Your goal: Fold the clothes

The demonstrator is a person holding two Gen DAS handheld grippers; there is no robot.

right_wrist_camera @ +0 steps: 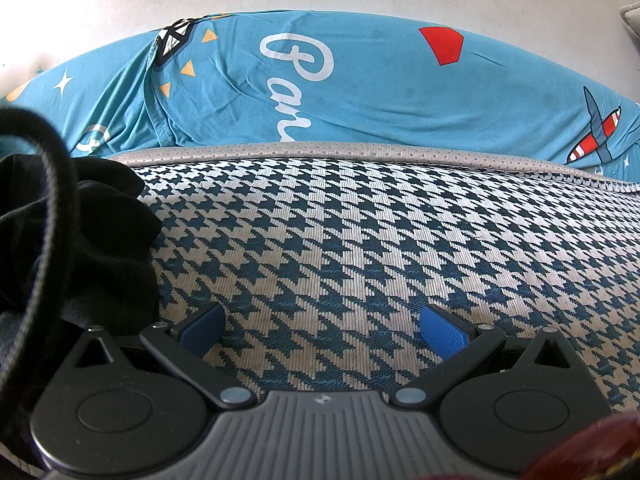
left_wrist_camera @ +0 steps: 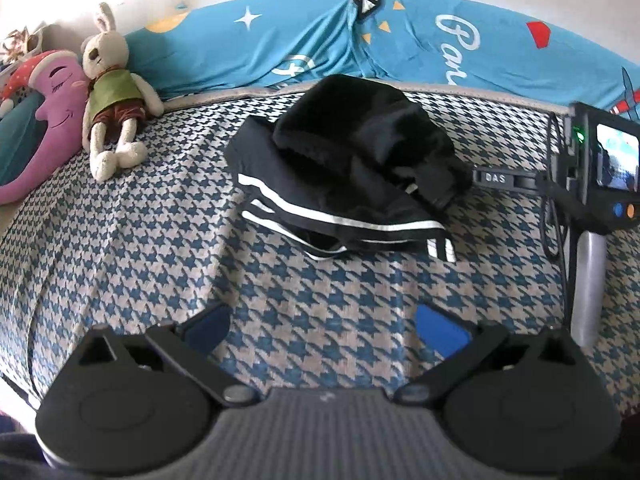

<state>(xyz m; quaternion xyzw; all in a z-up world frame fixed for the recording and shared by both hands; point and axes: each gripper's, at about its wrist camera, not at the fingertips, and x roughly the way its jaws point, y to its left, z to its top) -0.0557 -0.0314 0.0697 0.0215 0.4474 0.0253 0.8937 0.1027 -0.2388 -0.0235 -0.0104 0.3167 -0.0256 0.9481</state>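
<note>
On houndstooth bedcover (left_wrist_camera: 160, 216), black garment pile (left_wrist_camera: 344, 168) lies centered; left gripper (left_wrist_camera: 324, 330) and right gripper (right_wrist_camera: 322, 330) hover spread, empty, over open fabric.

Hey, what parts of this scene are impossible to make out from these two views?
- Left wrist view: the black clothes lie heaped, so their kind and number are unclear.
- Left wrist view: the right gripper has its jaws behind the heap.
- Right wrist view: the clothes are cut off by the left edge.

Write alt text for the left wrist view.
A black garment with white stripes lies bunched on a houndstooth bed cover, beyond the open, empty left gripper. A plush rabbit lies at left; the right gripper's device shows at right.
</note>
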